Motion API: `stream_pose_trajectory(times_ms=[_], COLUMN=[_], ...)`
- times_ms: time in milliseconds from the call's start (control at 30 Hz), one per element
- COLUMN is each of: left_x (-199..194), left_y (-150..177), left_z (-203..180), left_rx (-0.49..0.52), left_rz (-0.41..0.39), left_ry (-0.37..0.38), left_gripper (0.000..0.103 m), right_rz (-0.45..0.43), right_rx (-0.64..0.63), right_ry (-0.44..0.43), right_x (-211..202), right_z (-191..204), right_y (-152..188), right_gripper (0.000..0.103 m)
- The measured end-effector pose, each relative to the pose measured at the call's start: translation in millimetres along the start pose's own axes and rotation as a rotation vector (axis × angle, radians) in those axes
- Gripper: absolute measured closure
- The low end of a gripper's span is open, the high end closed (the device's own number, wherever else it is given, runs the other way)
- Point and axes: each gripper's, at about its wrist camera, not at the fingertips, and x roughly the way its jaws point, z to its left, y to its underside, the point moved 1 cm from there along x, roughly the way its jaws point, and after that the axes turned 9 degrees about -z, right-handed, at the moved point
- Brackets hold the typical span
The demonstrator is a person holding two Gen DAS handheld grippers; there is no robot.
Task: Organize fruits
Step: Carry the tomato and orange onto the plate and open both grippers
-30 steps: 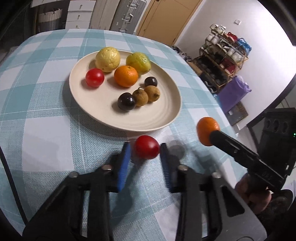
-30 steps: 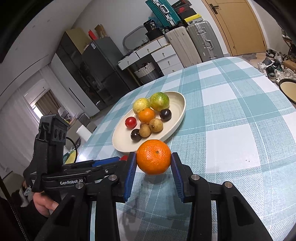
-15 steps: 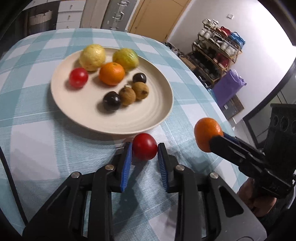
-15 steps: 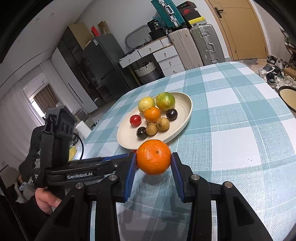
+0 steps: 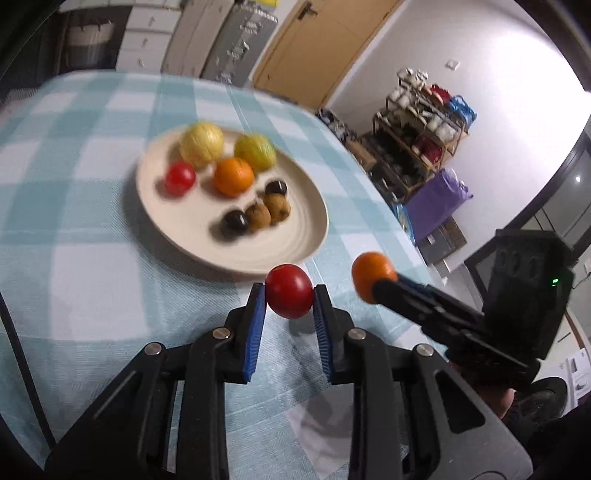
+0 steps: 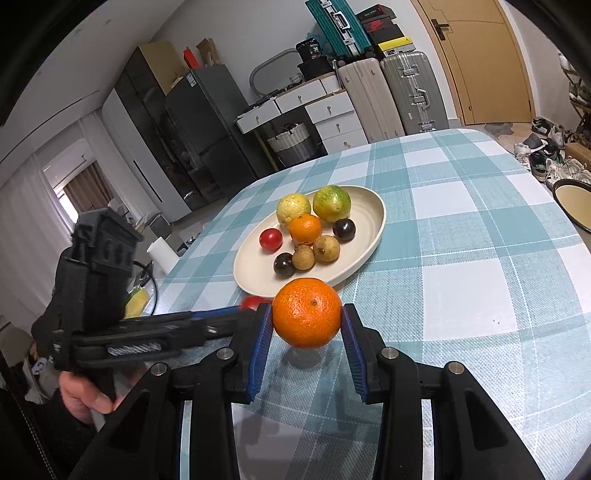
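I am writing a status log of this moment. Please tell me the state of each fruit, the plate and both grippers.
left gripper: shut on the tomato
tomato: clamped, raised off the cloth
right gripper: shut on the big orange
big orange: clamped, above the cloth
plate: on the table, holding eight fruits

Readable text in the room

A black box (image 6: 313,49) on the cabinet top is showing "36" on its white label. A swoosh logo is showing on the dark shoebox (image 6: 380,25) stacked above the suitcases; its lettering is too small to read.
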Motion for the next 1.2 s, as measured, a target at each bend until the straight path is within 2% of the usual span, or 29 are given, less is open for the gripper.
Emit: stream_pose_trajectory(times_ms=[167,300,767,1200], left_x=[-20.8,-21.4,23.5,48.4], left_y=[-22.0,-37.1,-58.7,-65.2], left_z=[10.2,24.4,68.0,83.0], left_rx=[0.011,-0.007,-0.079,-0.09], left_rz=[-0.065,-0.075,-0.027,0.016], left_ry=[-0.033,-0.055,-0.066,-0.038], left_gripper=[0.08,0.08,0.08,0.08], right_rz=[0.007,-0.001,0.056,0.12], right_rx=[-0.029,-0.039,-0.092,-0.093], right_ry=[-0.013,-0.038,-0.076,-0.057], right_x=[9.1,17.7,76.8,127.0], right_z=[7.6,14.7,36.4,38.7], right_y=[-6.2,-16.6,-44.1,-53.1], right_gripper=[0.065,0.065,0.065,0.064])
